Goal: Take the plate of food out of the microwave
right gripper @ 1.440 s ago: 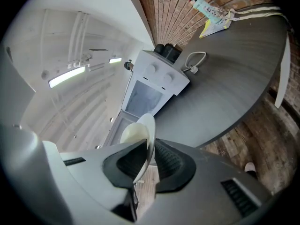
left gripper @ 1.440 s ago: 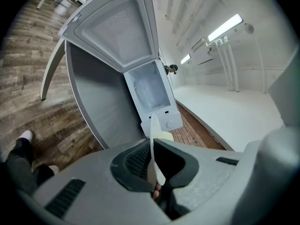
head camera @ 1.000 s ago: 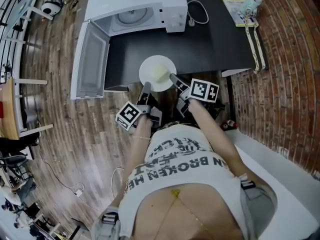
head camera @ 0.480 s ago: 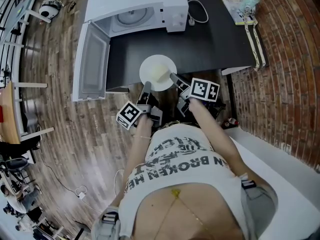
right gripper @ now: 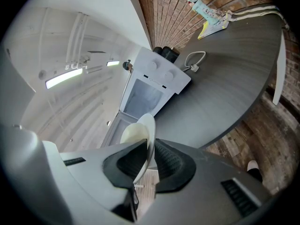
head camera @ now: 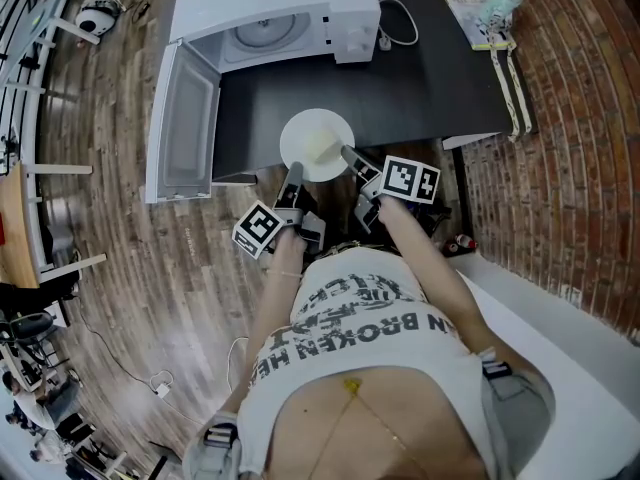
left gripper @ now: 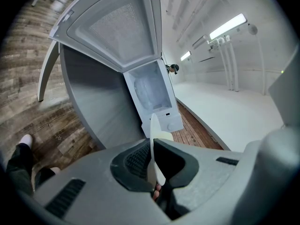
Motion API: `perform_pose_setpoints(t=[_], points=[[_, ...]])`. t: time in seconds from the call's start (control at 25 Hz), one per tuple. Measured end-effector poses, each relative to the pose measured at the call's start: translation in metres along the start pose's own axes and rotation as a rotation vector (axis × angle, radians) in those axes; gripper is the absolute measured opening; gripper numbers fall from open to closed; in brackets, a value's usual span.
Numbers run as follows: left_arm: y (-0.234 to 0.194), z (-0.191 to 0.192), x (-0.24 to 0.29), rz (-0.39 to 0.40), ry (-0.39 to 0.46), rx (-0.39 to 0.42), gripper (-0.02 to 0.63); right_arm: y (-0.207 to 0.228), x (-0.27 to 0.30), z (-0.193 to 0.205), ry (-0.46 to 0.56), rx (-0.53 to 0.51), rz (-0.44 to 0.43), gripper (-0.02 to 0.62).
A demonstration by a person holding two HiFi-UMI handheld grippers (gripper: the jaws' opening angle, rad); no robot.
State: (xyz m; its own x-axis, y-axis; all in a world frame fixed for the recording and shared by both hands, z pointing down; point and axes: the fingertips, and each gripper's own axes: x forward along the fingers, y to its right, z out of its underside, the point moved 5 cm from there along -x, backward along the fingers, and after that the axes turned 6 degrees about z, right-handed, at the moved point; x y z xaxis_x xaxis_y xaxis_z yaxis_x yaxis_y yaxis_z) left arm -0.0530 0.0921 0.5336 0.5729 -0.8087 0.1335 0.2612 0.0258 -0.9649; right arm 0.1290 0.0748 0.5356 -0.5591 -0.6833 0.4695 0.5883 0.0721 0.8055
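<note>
– Over the near edge of the dark bench (head camera: 430,78), what does the person have hold of?

– A white plate (head camera: 312,133) with a pale, yellowish lump of food (head camera: 322,151) on it. It is outside the microwave (head camera: 290,8), in front of the cavity and well apart from it, and it reaches partly past the bench's front edge. Whether it rests on the bench or hangs just above it cannot be told.

– And the claws?

– Both pinch its rim. The left claw (head camera: 292,175) has the side on the person's left. The left gripper view shows the thin white edge squeezed between the two dark pads. The right claw (head camera: 347,154) bites the opposite side the same way, with its pads tight on the rim and the food just beyond them.

– How does the microwave stand?

– It is white and sits at the bench's far left corner. Its door (head camera: 185,118) is swung wide open to the left, and the round turntable (head camera: 262,34) shows inside. A white cable (head camera: 400,23) lies just beside it on the right.

– Anything else on the bench?

– A booklet (head camera: 462,6) and a small toy figure (head camera: 503,0) lie at the far right corner, well apart from the plate.
</note>
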Motion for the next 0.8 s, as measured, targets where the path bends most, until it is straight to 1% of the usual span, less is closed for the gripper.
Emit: perform_pose_setpoints(t=[0.8], points=[[-0.002, 0.0004, 0.0023, 0.002, -0.003, -0.006, 0.023, 0.001, 0.0009, -0.0025, 0.002, -0.003, -0.001, 0.049]])
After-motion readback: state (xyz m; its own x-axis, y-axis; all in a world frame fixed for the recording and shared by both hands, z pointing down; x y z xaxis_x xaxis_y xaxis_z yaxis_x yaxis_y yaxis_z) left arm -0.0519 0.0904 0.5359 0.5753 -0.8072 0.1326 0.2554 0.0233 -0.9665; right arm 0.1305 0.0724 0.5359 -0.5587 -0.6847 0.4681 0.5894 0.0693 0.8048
